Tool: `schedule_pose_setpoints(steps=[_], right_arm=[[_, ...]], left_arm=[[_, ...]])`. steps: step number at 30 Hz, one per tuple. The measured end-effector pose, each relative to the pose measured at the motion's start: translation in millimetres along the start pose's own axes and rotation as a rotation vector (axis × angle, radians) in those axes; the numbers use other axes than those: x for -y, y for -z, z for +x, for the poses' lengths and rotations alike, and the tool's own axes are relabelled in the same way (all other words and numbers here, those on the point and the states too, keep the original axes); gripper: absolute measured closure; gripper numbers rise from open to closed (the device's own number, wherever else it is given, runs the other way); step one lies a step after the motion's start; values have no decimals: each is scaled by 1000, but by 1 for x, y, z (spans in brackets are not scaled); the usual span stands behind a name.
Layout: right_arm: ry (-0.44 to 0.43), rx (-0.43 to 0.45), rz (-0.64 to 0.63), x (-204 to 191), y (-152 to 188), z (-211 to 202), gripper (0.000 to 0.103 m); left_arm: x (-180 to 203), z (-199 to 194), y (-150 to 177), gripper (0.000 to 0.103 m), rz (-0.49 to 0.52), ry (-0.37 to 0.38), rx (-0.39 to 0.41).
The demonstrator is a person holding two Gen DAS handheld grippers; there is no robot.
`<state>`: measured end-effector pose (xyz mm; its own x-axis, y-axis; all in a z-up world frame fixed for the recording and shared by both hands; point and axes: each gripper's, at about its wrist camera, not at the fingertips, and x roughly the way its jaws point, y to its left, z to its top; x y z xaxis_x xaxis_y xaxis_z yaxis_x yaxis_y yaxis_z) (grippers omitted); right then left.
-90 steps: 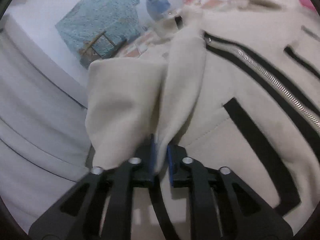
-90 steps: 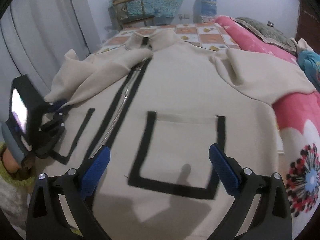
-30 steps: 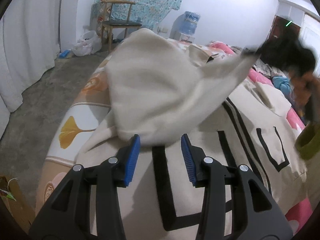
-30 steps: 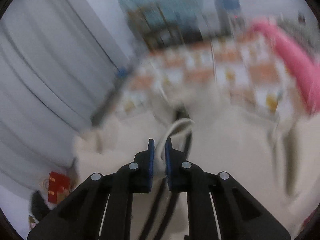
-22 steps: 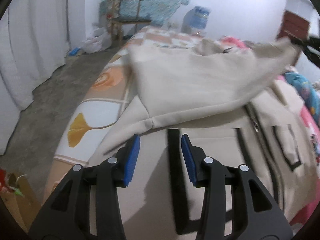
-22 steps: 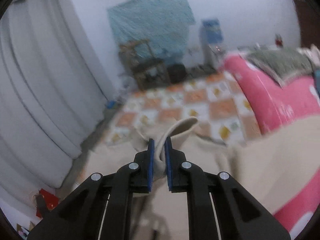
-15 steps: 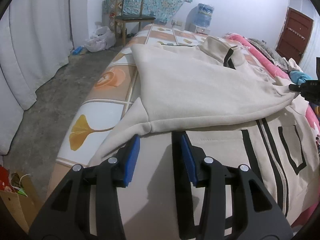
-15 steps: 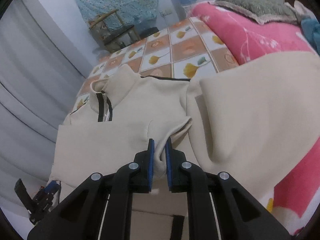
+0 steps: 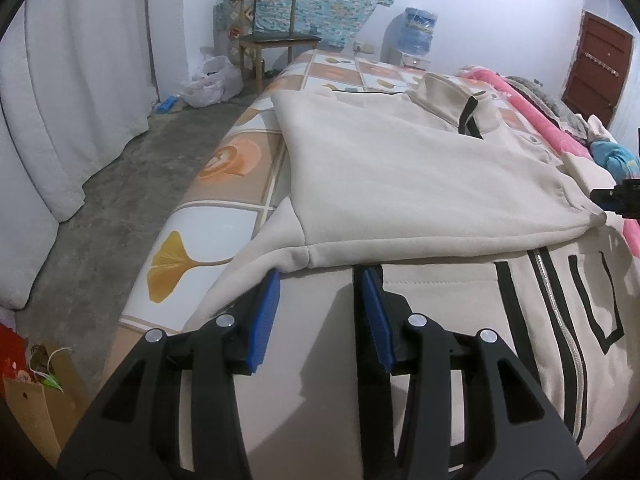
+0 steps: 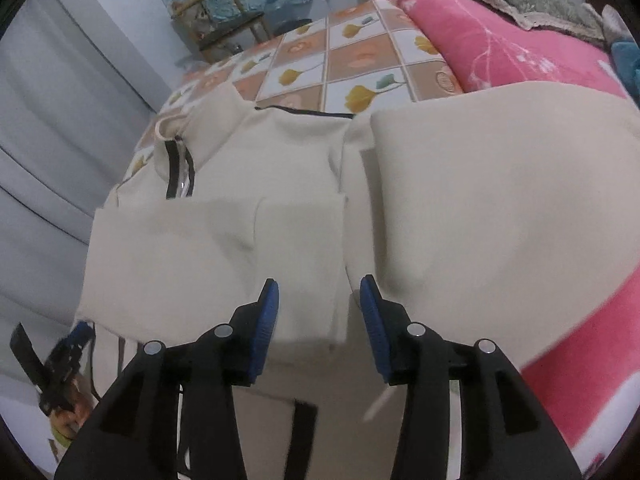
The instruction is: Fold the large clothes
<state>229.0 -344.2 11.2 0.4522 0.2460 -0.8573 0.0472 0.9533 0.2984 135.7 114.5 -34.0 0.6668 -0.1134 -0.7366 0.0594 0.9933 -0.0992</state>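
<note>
Cream fleece jacket [image 9: 420, 184], one sleeve [image 10: 216, 264] folded flat across its chest.
Left gripper [image 9: 318, 314] and right gripper [image 10: 318, 316] both gape over the jacket, holding nothing.

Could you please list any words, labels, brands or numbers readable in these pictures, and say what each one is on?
No text can be read in either view.
Water bottle: its blue label is too blurred to read.
Cream jacket: no visible logo or tag.
Paper bag: no print visible.
</note>
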Motion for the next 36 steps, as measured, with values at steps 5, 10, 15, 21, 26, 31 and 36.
schedule_pose_setpoints(steps=[5,10,15,21,26,31,36], right_arm=[[44,-29,-40,-7,-10,28,82],[18,15,-95,-22,-15,31,97],[73,39,-152,-28,-15,36,97],[80,81,-46,2,-17,17,90],[20,136,-135,-24,-12,0,87],[15,71,-239,-51,-1,32,64],[141,66,-307,-65,11,37,59]], left_arm=[[-4,3,-3,62,-17,-30,11],[-3,5,-3,64,-12,-64,23],[-2,5,-4,64,-4,-81,28],[1,6,-4,64,1,-93,25],[0,6,-4,64,-2,-90,26],[-4,0,-6,64,-38,-44,9],[-5,-22,-10,49,-44,-22,19]])
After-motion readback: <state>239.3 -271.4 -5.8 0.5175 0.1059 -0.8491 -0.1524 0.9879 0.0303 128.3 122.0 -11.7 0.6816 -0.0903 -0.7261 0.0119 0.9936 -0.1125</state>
